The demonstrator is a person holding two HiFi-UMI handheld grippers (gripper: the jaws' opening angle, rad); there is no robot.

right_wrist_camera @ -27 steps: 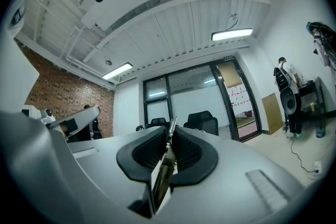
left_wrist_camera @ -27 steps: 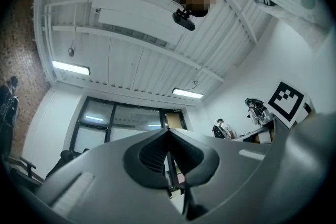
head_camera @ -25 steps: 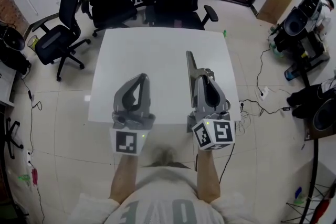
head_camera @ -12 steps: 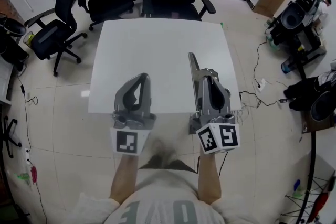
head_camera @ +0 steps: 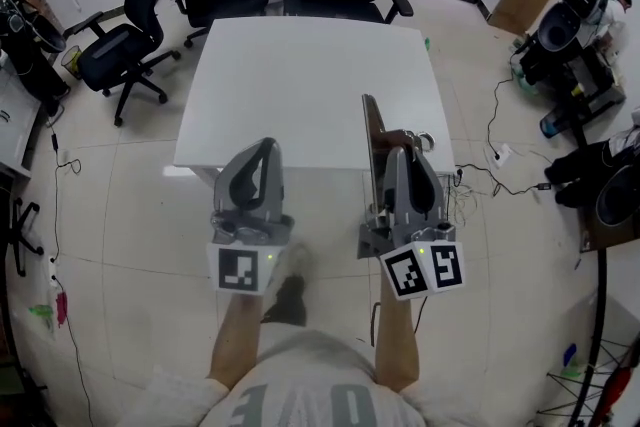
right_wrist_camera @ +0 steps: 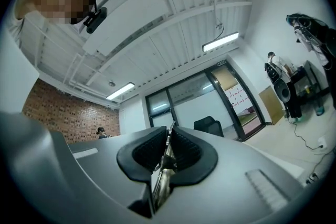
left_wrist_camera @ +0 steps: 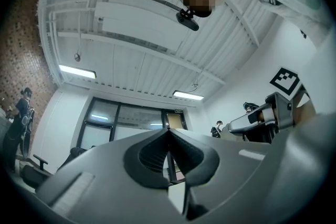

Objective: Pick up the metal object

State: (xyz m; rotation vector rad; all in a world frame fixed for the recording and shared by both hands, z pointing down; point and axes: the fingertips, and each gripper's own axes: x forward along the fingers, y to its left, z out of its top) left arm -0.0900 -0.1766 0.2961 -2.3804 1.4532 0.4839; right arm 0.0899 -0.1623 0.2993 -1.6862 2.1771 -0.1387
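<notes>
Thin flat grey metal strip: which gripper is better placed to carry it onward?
Right. The right gripper has its jaws clamped on the thin flat grey metal strip, which juts out ahead of it. The left gripper has its jaws together, with nothing between them.

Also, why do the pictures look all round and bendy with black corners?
Left gripper view: the wide lens curves the ceiling slats and leaves black corners. Right gripper view: same bending, and the ceiling lamp glares white. Head view: even light, floor tile lines curve near the edges.
</notes>
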